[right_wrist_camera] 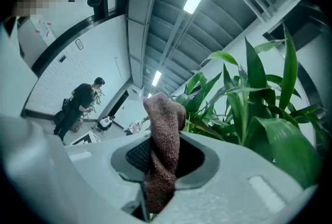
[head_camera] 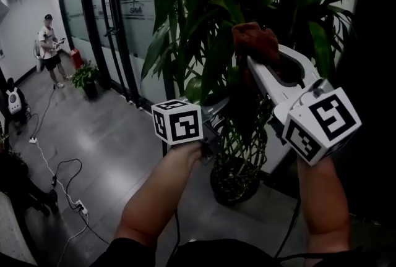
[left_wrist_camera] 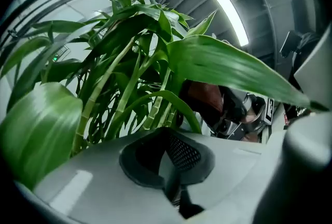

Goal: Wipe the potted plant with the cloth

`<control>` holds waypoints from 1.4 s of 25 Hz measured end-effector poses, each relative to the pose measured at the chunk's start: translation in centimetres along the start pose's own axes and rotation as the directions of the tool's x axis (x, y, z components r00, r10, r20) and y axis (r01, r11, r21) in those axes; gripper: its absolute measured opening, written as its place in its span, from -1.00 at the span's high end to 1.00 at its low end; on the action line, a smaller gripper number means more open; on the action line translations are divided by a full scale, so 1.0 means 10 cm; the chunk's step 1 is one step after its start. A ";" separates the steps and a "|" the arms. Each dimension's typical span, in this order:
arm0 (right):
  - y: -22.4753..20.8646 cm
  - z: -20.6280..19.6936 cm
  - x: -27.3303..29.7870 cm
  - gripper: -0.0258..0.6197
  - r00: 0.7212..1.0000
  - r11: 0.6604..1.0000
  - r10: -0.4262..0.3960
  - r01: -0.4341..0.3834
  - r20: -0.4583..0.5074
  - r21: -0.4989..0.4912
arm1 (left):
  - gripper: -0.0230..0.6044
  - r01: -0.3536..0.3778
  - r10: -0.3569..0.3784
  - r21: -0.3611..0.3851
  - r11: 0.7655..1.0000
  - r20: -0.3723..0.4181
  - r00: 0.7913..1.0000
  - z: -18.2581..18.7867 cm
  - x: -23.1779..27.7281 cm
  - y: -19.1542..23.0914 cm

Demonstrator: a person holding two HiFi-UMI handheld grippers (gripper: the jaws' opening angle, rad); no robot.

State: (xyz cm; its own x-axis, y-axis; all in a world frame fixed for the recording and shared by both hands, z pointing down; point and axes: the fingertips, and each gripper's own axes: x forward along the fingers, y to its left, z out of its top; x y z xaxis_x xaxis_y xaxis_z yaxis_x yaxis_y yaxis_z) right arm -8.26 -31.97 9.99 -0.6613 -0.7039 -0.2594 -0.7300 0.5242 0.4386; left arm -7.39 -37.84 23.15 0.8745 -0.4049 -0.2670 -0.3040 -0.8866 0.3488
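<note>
A tall potted plant [head_camera: 210, 25] with long green leaves stands in a dark pot [head_camera: 235, 184] on the grey floor. My right gripper [head_camera: 250, 63] is raised among the upper leaves and is shut on a red-brown cloth [head_camera: 252, 38]. In the right gripper view the cloth [right_wrist_camera: 163, 135] hangs bunched between the jaws, with leaves [right_wrist_camera: 259, 109] to its right. My left gripper [head_camera: 215, 113] points into the foliage lower down, its tips partly hidden by leaves. In the left gripper view that gripper [left_wrist_camera: 174, 163] is shut on nothing, a broad leaf [left_wrist_camera: 228, 70] crosses above it, and the cloth [left_wrist_camera: 206, 97] shows behind.
A glass wall with dark frames [head_camera: 105, 25] runs along the left. A person [head_camera: 49, 43] stands far down the corridor beside a small potted plant [head_camera: 83, 77]. Cables [head_camera: 55, 173] trail over the floor at lower left. A dark wall [head_camera: 371, 43] is close on the right.
</note>
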 end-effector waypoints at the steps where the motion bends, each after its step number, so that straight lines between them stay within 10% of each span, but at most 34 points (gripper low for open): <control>1: 0.00 -0.02 0.03 0.68 1.000 1.000 -0.002 0.002 -0.009 -0.001 | 0.90 0.026 -0.026 -0.016 1.000 0.003 1.000 0.00 0.02 -0.03; 19: 0.05 -0.38 0.13 0.68 0.997 0.999 0.012 -0.009 -0.073 0.040 | 0.90 0.185 -0.183 -0.098 0.978 0.036 0.983 -0.01 0.23 -0.19; 35: 0.20 -0.61 -0.21 0.68 0.994 0.983 0.074 -0.058 -0.085 0.173 | 0.90 0.190 -0.182 -0.184 0.964 0.063 0.981 -0.14 0.21 -0.21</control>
State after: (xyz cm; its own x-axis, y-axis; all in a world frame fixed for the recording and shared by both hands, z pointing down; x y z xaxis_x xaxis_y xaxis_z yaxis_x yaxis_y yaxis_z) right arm -7.30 -32.39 16.64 -0.6965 -0.7012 -0.1525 -0.7089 0.6393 0.2979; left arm -4.38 -36.51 23.07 0.8896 -0.2504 -0.3820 -0.0570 -0.8907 0.4511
